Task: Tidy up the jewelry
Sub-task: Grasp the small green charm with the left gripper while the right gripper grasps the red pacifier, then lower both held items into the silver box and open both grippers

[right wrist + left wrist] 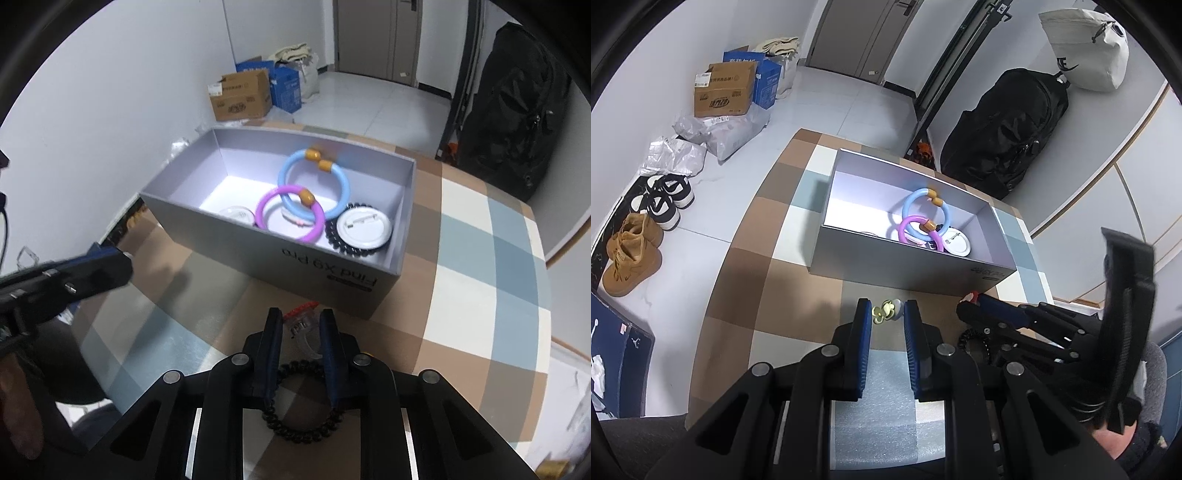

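Right gripper [300,325] pinches a clear ring [301,326] with a red top, on the table just before the box [258,254]. Looks light, hard, slippery; grab the band.

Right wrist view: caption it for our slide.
Right tool closes on a clear ring before the grey box of bangles.

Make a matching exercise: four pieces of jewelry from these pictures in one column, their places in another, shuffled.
Things:
1. blue bangle
2. black bead bracelet
3. clear ring with red top
4. black coil bracelet

Places:
A. on the cloth under the right tongs
B. between the right tongs' fingertips
C. in the box, around the white badge
D. in the box, propped on the far wall

Pairs: 1-D, 2-C, 3-B, 4-A
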